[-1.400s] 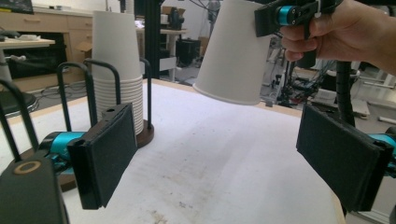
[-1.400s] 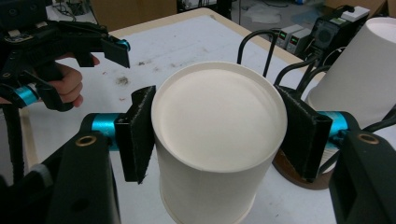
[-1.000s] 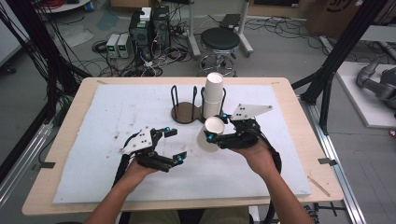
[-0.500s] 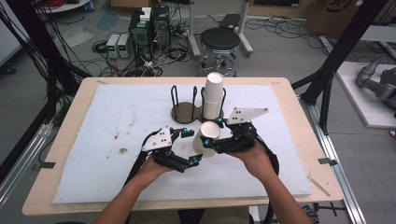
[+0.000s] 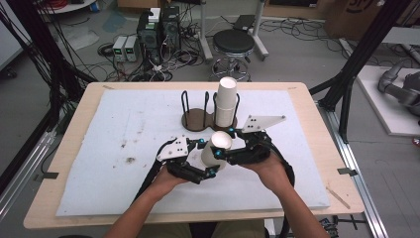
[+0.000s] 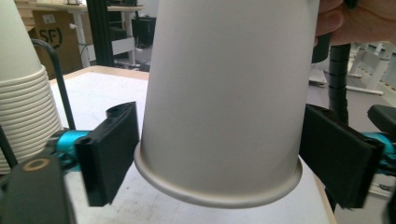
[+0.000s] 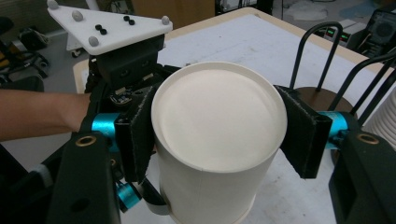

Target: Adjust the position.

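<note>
overhead, stained white mat (image 5: 124, 148) on wooden table (image 5: 69, 148), cabled floor, right gripper (image 5: 224, 145) clamping paper cup (image 5: 218, 148), left gripper (image 5: 208, 157) closing around it

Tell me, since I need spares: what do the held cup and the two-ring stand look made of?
The cup looks like matte white paper: a rolled rim shows in the left gripper view and a side seam in the right. The stand seems to have a brown base, likely wood, though the grain is too small to confirm, with thin black loops, probably metal wire.

Matt paper cup (image 5: 217, 148); wood table (image 5: 74, 144) w/ rough white mat (image 5: 124, 124).
</note>
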### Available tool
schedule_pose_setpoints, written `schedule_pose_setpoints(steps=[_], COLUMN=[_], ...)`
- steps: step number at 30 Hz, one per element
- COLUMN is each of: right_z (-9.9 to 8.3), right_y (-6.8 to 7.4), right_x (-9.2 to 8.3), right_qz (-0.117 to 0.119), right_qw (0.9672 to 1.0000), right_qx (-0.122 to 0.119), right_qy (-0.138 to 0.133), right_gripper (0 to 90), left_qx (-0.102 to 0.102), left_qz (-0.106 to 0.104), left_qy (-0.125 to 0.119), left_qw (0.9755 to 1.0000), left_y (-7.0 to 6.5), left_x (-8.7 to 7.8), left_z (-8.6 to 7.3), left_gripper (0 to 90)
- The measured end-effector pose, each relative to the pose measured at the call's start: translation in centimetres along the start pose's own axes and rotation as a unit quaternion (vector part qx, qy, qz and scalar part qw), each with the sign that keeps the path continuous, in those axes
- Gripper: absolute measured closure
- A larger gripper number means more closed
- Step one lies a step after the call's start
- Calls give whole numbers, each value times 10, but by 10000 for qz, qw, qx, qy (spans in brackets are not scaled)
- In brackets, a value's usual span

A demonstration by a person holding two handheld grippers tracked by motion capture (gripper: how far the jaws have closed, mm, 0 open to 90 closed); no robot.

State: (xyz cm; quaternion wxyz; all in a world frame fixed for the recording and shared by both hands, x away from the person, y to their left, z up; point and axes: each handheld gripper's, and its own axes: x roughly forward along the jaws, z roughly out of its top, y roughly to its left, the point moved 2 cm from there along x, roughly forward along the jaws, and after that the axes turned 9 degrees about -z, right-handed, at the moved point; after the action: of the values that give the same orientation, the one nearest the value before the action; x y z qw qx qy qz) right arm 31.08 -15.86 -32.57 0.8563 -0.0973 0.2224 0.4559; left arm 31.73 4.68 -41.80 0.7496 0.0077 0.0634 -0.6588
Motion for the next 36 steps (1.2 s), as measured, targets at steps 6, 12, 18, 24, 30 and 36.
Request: schedule_pose_setpoints(steps=[6,12,18,24,30,36], right_z=[-3,-7,-12,-8,-7,-6], right_y=[-3,-7,-9,-15,-19,-20], right_x=[-2,-3,-2,-13,-21,-27], right_qz=[69,161,76,80,99,270], right_qw=[9997,9987,9982,9982,9987,9993], right_qx=[223,472,582,498,338,-35], right_qy=[-98,-123,-120,-324,-373,-242], right_gripper=[353,346,221,220,220,220], left_qx=[54,89,102,162,125,88], left_qz=[0,22,52,65,55,15], left_qy=[7,146,333,681,1175,1736], left_qw=[10000,9999,9994,9975,9930,9848], left_y=[-1,-3,-5,-8,-8,-7], left_x=[-3,-5,-6,-6,-6,-4], left_z=[2,3,4,11,18,19], left_gripper=[213,263,290,297,298,298])
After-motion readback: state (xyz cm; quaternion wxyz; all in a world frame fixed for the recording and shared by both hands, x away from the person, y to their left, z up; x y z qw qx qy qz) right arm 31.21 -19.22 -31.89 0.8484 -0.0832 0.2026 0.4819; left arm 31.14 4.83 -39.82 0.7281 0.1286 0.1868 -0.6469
